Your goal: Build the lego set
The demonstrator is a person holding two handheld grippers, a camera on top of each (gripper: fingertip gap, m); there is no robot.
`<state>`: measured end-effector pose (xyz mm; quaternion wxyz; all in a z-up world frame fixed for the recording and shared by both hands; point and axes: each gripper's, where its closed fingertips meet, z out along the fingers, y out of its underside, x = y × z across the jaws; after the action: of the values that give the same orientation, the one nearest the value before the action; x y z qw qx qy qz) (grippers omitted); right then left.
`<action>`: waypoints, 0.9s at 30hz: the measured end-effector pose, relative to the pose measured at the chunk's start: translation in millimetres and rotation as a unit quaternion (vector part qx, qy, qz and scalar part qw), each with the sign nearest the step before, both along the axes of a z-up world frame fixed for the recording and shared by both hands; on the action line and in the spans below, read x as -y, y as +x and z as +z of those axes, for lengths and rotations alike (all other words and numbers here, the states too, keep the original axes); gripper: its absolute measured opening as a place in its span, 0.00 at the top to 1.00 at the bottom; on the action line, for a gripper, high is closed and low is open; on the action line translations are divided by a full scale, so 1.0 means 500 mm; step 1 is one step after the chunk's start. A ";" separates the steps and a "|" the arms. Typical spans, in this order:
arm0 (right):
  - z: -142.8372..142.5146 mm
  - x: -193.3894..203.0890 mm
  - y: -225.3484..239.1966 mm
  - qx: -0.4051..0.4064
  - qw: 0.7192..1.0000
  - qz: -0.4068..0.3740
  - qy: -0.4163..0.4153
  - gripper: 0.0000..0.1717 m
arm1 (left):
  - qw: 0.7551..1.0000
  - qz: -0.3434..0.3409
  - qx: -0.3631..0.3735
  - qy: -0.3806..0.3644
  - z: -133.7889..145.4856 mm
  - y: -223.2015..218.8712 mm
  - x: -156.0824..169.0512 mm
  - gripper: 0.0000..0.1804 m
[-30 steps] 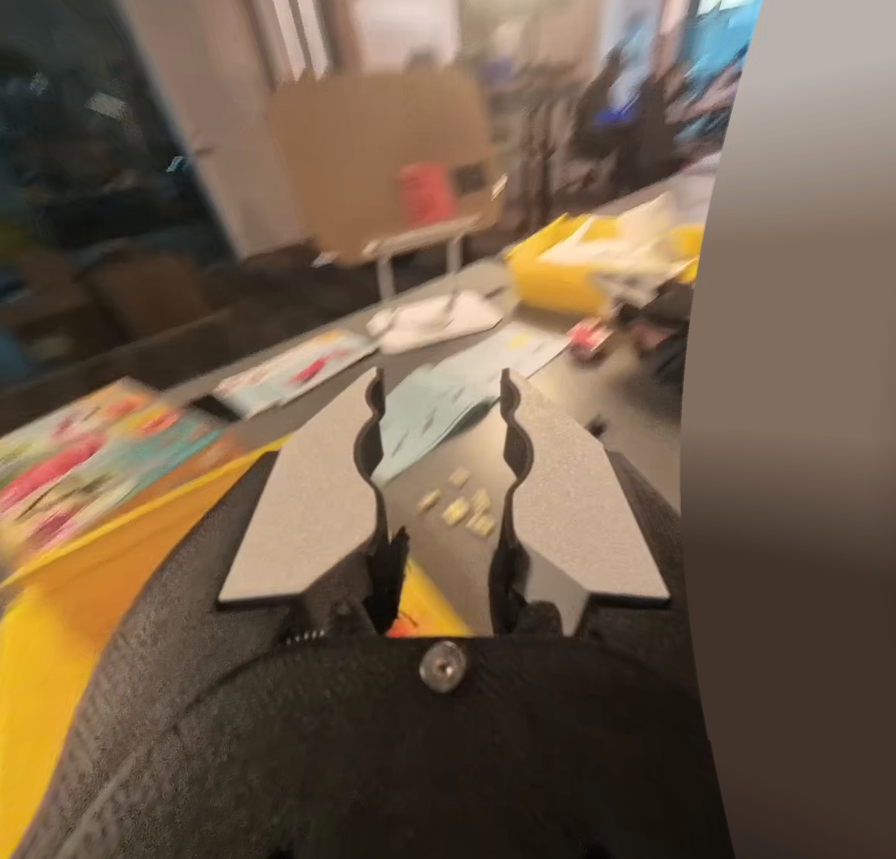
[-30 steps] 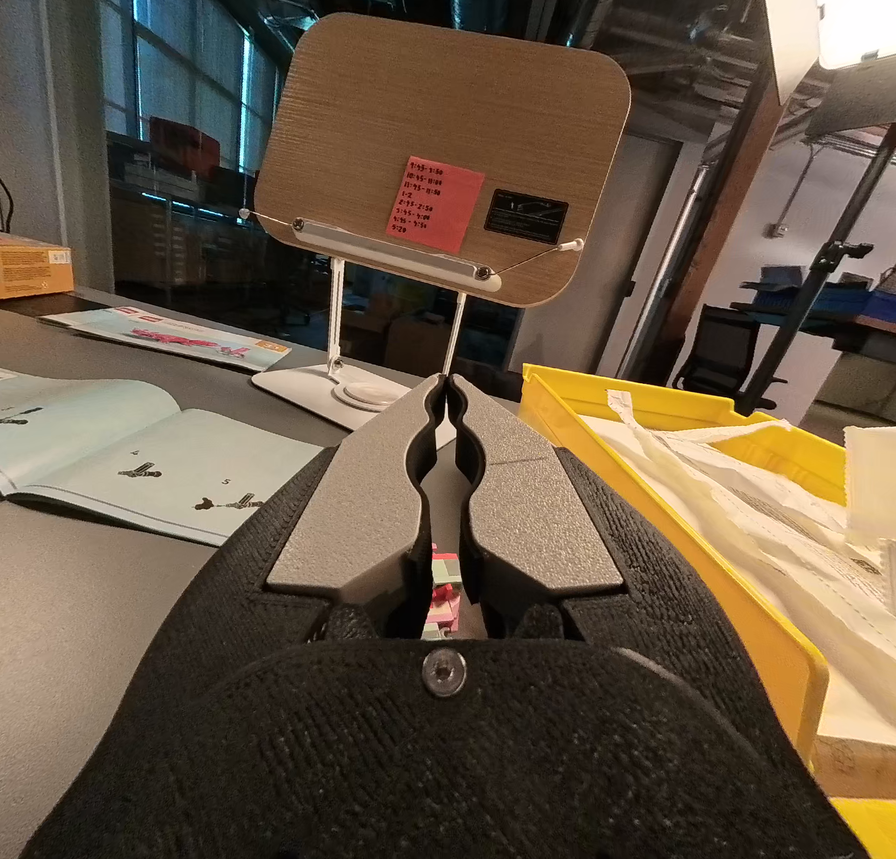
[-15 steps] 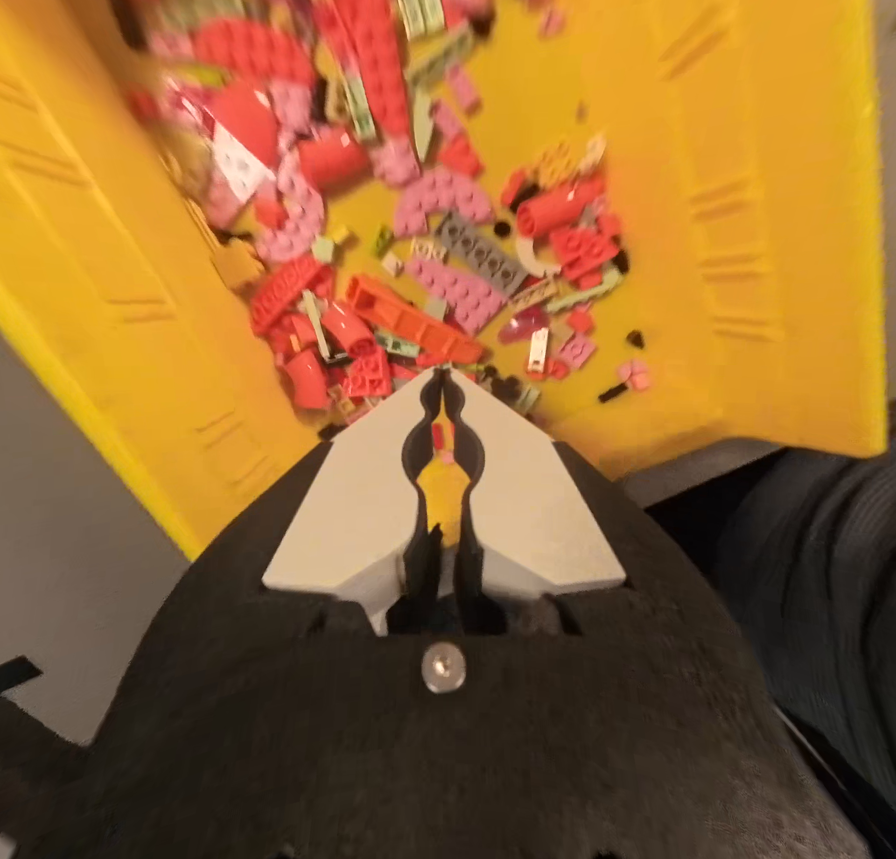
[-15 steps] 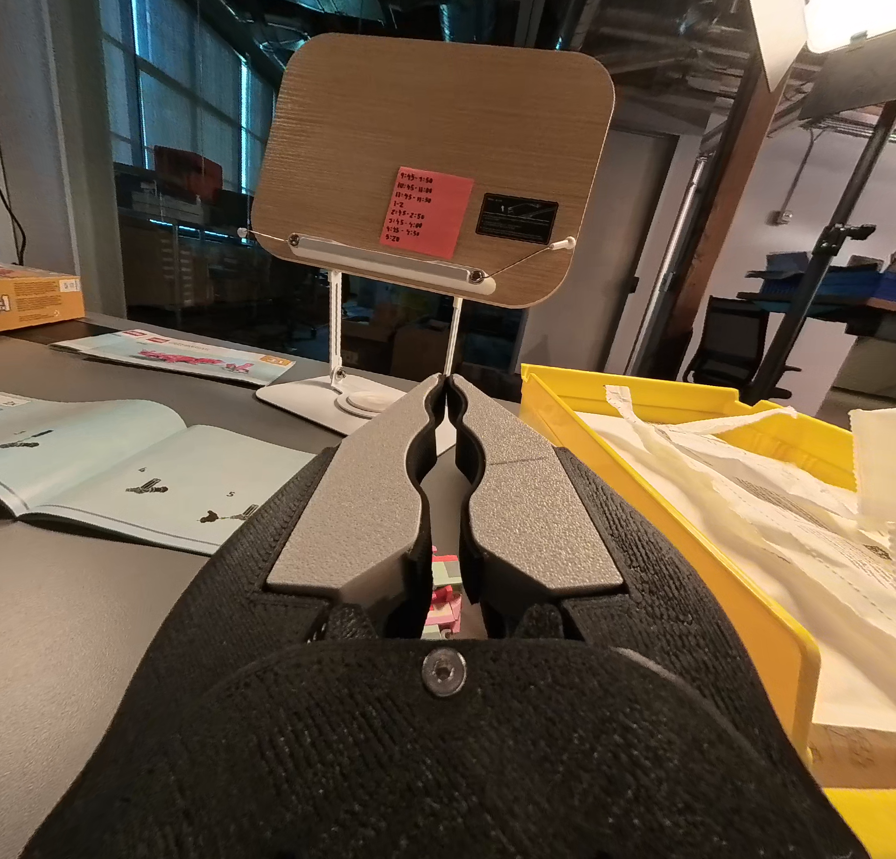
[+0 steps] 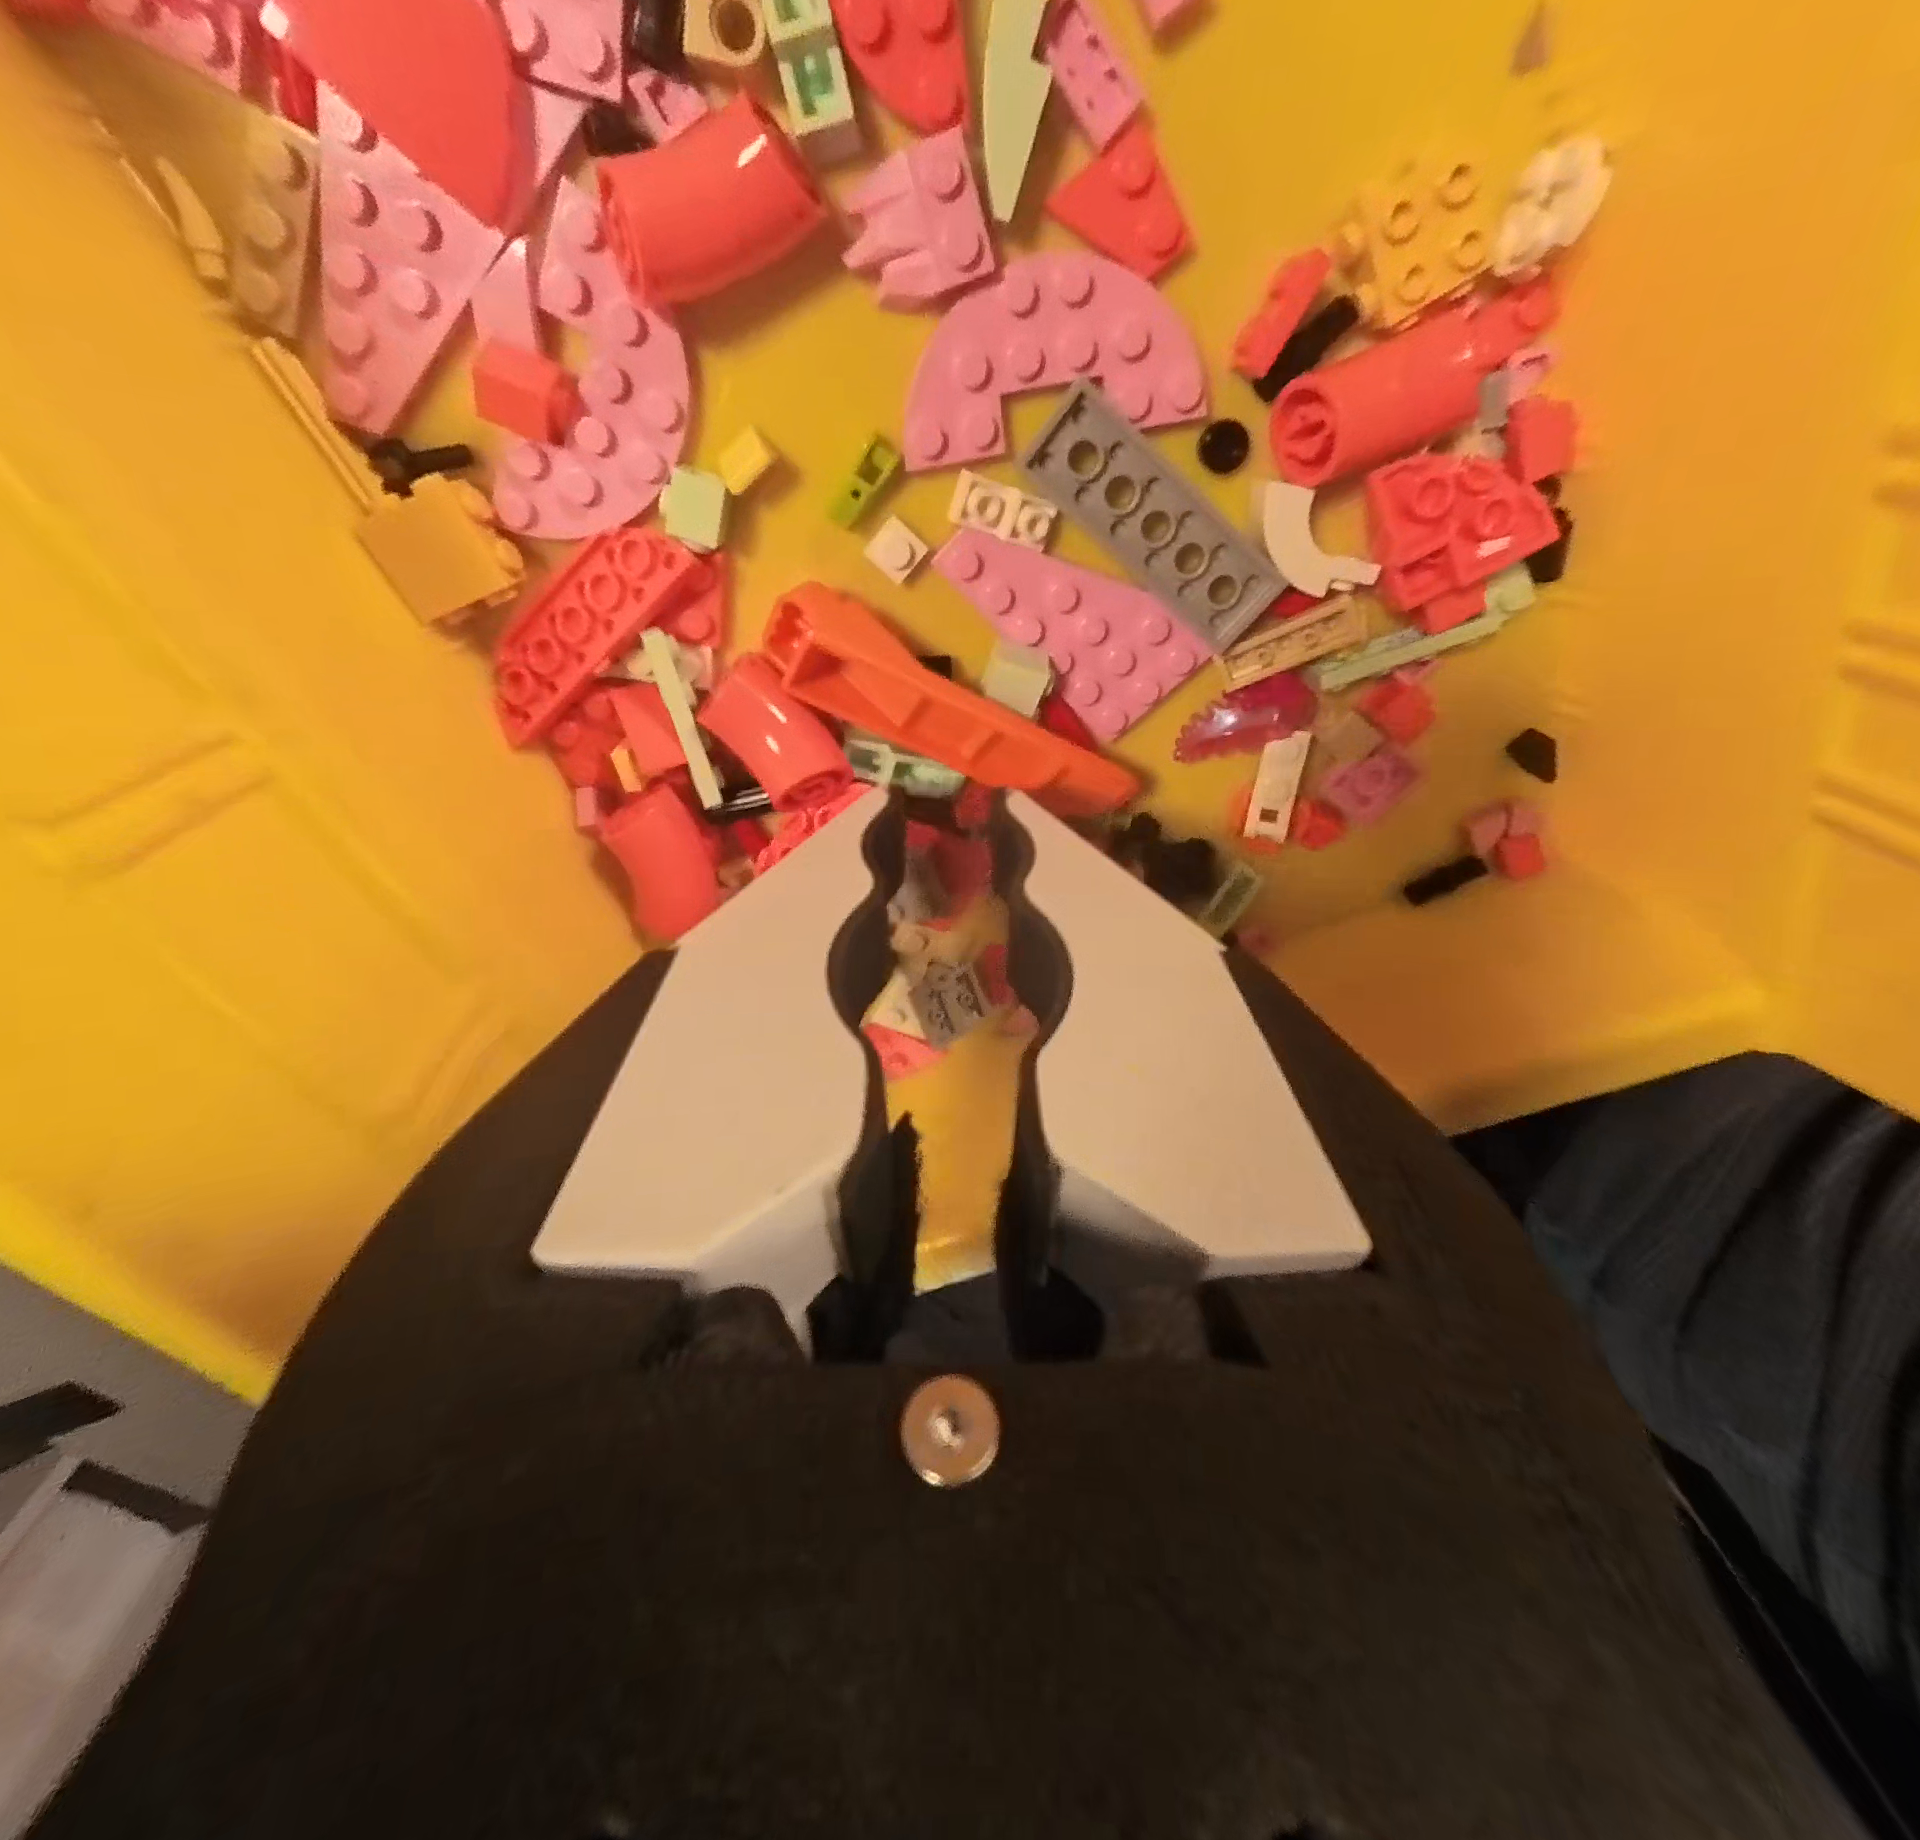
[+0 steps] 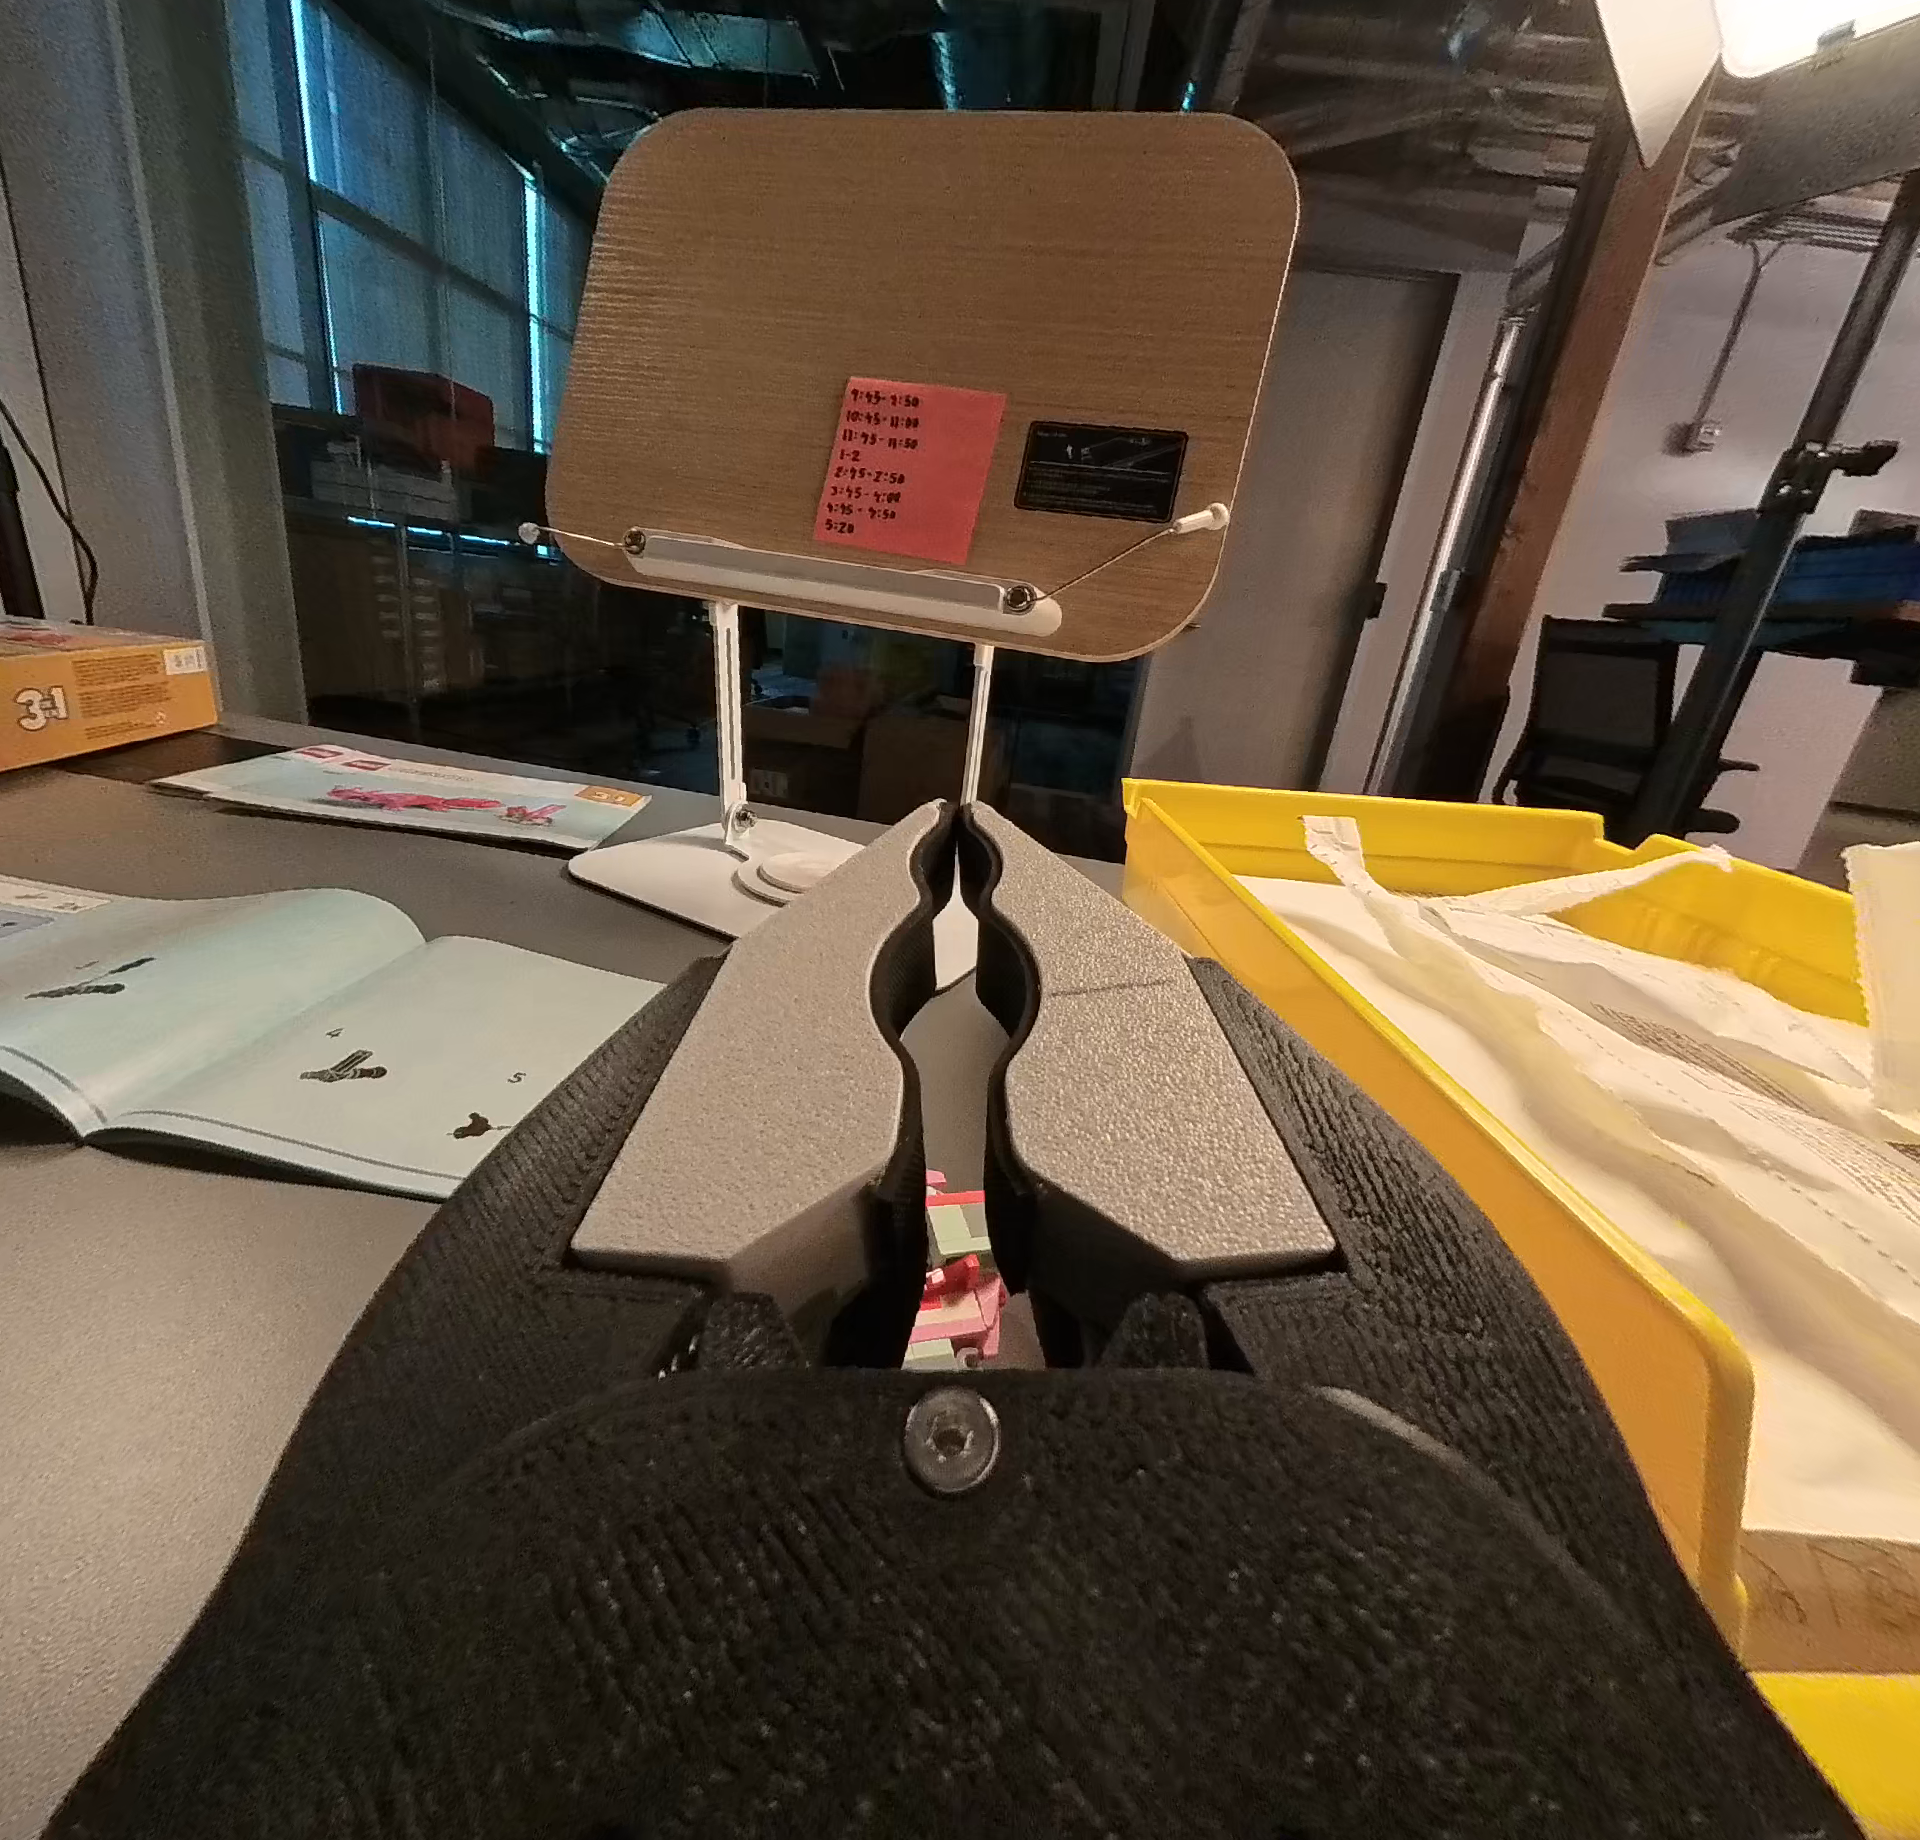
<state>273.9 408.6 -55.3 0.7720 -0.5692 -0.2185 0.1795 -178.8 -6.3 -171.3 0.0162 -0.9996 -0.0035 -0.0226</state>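
Toy bricks (image 5: 1049, 585) lie loose in the yellow bin (image 5: 208, 751), piled from 10 to 2 o'clock of the left gripper (image 5: 948, 803); its tips stand slightly apart over the orange piece (image 5: 914, 720), gripping nothing I can see. They look light, rigid and slick, so best pinched across flat sides. Right gripper (image 6: 954, 816) is closed tip to tip on nothing, pointing at the wooden stand (image 6: 925, 336) at 12.
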 end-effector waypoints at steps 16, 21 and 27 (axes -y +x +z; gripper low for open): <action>0.001 -0.001 0.005 -0.016 1.000 0.006 -0.008 1.00 | 0.999 0.021 0.022 -0.020 -0.004 -0.009 0.003 0.91; 0.001 -0.001 0.004 -0.018 1.000 0.008 -0.009 1.00 | 0.999 0.025 0.035 -0.023 -0.004 -0.007 0.005 0.92; 0.001 -0.001 0.004 -0.020 1.000 0.010 -0.011 1.00 | 0.998 0.030 0.058 -0.019 -0.005 -0.003 0.004 0.92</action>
<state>276.0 409.0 -54.7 0.7679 -0.5719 -0.2068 0.2012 -180.1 -8.5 -174.0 -0.0026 -0.9962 -0.0349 -0.0795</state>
